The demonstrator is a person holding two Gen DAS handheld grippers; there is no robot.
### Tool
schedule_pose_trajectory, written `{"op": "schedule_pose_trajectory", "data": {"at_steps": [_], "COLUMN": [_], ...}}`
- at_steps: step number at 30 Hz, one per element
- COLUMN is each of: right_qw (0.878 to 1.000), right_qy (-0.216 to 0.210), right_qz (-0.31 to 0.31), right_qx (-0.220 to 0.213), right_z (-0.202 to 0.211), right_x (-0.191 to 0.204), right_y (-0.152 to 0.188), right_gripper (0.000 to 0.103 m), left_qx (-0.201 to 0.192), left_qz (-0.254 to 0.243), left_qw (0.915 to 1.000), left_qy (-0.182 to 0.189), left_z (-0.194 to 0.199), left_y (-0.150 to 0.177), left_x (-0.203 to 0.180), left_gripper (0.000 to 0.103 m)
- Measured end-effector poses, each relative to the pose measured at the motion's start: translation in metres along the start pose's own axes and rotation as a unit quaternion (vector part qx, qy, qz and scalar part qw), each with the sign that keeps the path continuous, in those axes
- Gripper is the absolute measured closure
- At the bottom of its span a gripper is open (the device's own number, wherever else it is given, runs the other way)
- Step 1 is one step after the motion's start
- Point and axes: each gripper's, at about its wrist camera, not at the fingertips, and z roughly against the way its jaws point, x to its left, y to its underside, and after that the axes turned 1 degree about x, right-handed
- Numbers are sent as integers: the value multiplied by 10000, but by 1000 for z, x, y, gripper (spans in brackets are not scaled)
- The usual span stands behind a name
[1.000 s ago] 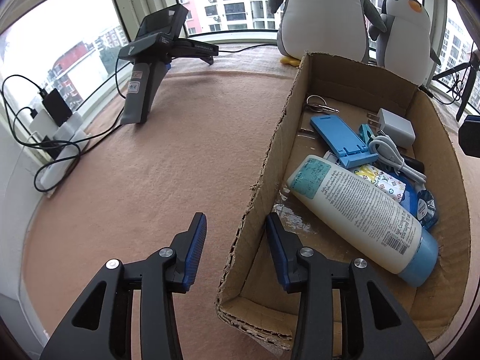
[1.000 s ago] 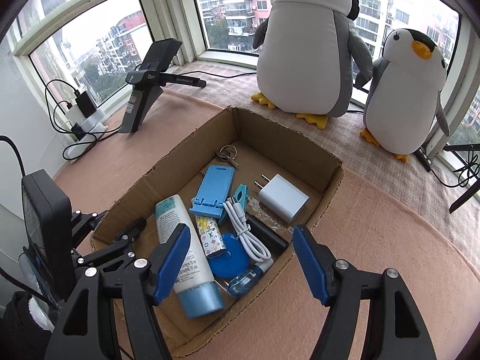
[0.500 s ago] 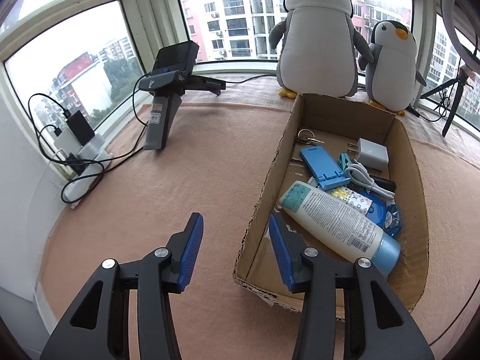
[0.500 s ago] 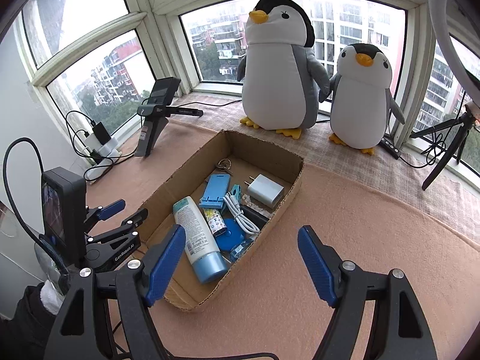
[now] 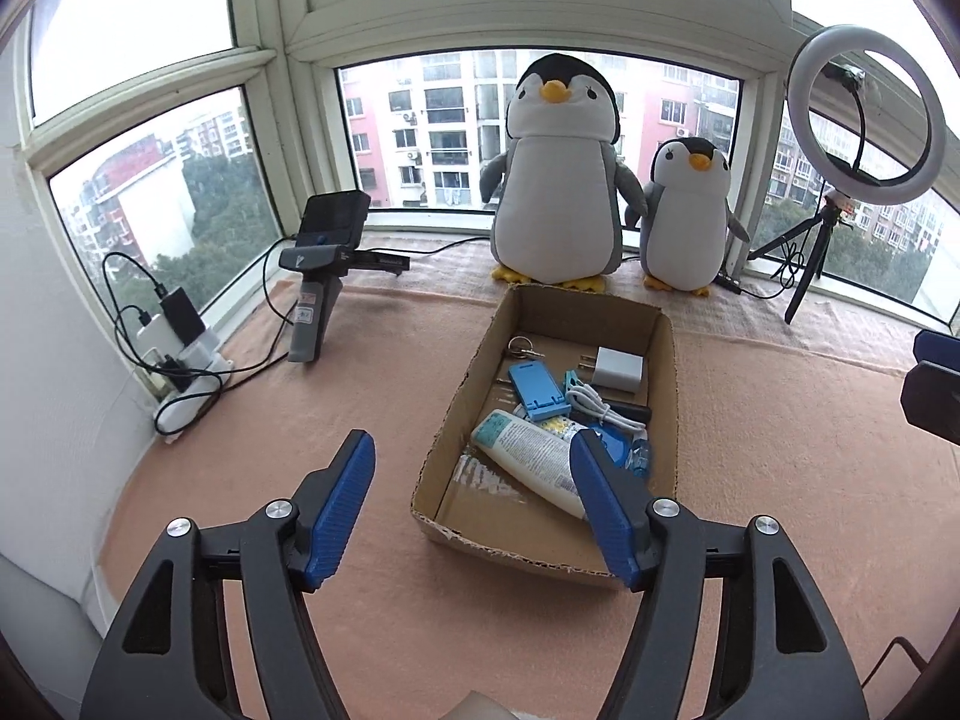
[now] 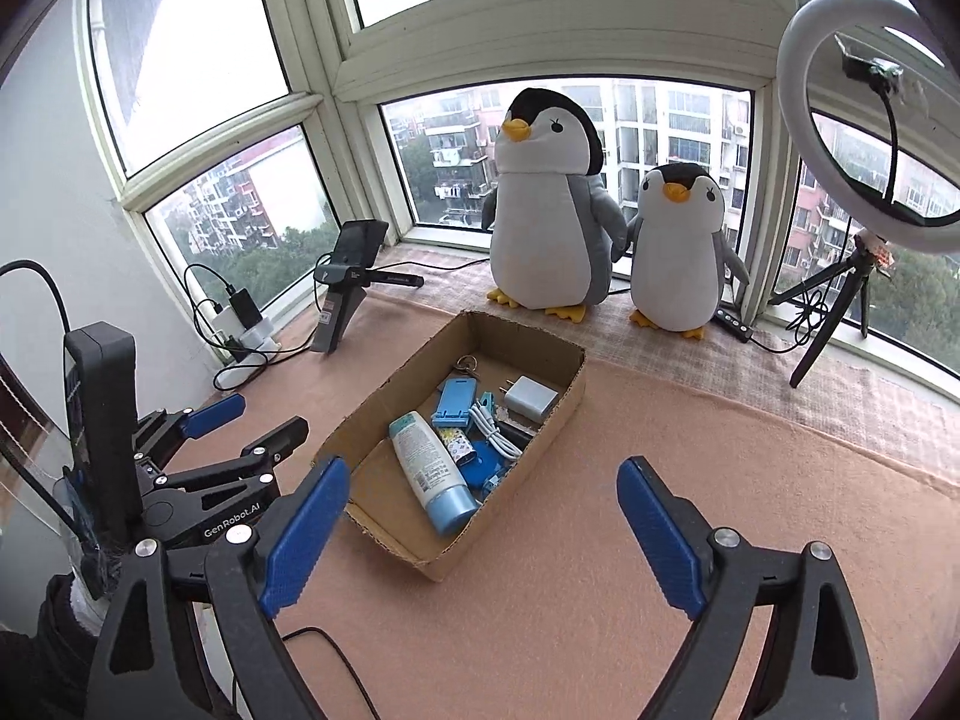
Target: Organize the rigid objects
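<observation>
Box: the cardboard box (image 5: 671, 360) sits on the pink mat (image 6: 660, 540), ahead of and below my two pairs of jaws; I judge it is the collecting place.
Contents: the lotion bottle (image 6: 429, 471), blue phone stand (image 5: 536, 389), white charger (image 6: 530, 397), white cable (image 5: 594, 407) and keys (image 6: 465, 365) all lie inside it, so nothing stays loose on the mat.
Left gripper (image 5: 471, 510): my jaws are opening with nothing between them; the box's near corner shows in the gap behind them.
Right gripper (image 6: 483, 534): my jaws are opening wide and empty, with the box's near end just ahead.
Pose: both my hands point down at a slant toward the box and are clear of it.
Progress: the sorting looks finished to me.
</observation>
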Motion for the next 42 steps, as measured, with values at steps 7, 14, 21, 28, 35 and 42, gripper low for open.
{"op": "schedule_pose_trajectory", "data": {"at_steps": [7, 14, 21, 28, 35, 42], "right_qw": [9996, 9992, 9984, 9983, 9983, 9982], "right_qy": [260, 328, 450, 495, 488, 496], "right_qz": [-44, -211, -325, -305, -317, -338], "right_qx": [-139, -82, -116, -99, -90, -56], "right_z": [0, -4, -1, -2, -3, -4], "right_x": [4, -1, -7, -6, -7, -9], "right_y": [16, 29, 35, 35, 35, 36], "right_gripper": [13, 13, 12, 12, 12, 12], "left_qx": [46, 69, 128, 169, 175, 185], "left_qz": [-103, -106, -132, -126, -139, -134], "left_qw": [9998, 9999, 9998, 9998, 9997, 9997], "left_qy": [-138, -117, -80, -68, -69, -61], "left_z": [12, 15, 14, 12, 12, 12], "left_y": [13, 15, 17, 17, 17, 17], "left_x": [-7, -10, -14, -14, -14, -14], "left_gripper": [28, 25, 25, 25, 24, 24]}}
